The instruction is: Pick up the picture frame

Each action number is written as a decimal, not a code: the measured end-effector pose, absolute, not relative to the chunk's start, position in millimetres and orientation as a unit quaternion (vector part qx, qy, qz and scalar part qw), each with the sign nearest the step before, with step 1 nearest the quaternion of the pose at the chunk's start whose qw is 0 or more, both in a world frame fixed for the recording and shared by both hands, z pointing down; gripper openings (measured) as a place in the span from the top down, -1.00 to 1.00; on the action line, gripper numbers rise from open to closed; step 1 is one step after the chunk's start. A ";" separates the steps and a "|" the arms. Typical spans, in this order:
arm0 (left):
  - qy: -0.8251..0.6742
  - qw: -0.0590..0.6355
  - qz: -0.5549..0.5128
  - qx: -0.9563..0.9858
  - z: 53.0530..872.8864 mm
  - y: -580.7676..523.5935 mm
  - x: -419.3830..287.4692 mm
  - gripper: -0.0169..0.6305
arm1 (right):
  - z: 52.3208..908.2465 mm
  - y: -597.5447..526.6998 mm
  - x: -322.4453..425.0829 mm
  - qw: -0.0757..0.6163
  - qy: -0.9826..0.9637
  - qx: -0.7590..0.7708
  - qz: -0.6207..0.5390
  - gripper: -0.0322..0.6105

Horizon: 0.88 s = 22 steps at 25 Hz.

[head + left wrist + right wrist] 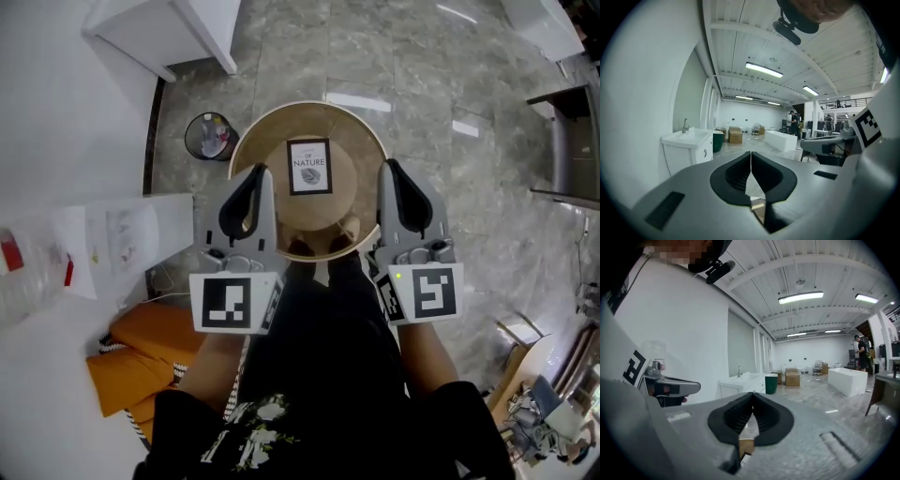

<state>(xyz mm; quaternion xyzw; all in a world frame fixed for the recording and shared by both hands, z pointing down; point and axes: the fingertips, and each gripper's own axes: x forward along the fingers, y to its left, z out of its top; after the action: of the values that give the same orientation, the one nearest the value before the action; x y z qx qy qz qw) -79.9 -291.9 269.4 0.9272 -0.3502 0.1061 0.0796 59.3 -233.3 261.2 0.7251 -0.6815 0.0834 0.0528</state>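
Both tongs are closed and empty: the left tongs [751,154] show their black ribbed pads pressed tip to tip in the left gripper view, with nothing caught between them, and the right tongs [752,395] show the same in the right gripper view. In the head view they are held side by side in front of the person's dark-clothed body, each with its marker cube [234,302] toward the camera, pointing away from the person. Between the two and just ahead of them sits a round wooden table [367,142] with a raised rim. The picture frame [309,167] is on this table, near its middle and slightly toward the far side, a black-edged frame around a white print with a leaf; neither tongs touches it, and whether it lies flat or leans cannot be told from above. Beyond the table's left edge a dark waste bin [209,137] stands on the grey marbled floor [431,94]. An orange cushion-like object [141,349] lies at the person's left. Past the closed tips, both gripper views look level across a large white hall with strip lights, a white sink cabinet [688,143] by the wall, a green bin [771,383] and cardboard boxes [735,136] farther back.
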 end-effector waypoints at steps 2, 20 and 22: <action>-0.358 0.093 0.116 0.922 281.3 -296.6 -76.4 0.91 | 272.6 -239.5 60.1 0.059 -0.690 0.716 0.093 0.91; -0.383 0.099 0.151 0.906 371.3 -336.4 -50.2 0.91 | 387.4 -281.3 73.4 0.090 -0.721 0.666 0.168 0.91; -0.381 0.110 0.158 0.904 386.0 -338.0 -45.0 0.91 | 400.6 -285.0 72.6 0.093 -0.722 0.663 0.171 0.91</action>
<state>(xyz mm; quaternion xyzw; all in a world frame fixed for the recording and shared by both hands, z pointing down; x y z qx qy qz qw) -45.0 -338.0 386.0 0.9043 -0.3812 0.1577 0.1095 72.6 -285.0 400.6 0.6634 -0.7225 0.1711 0.0928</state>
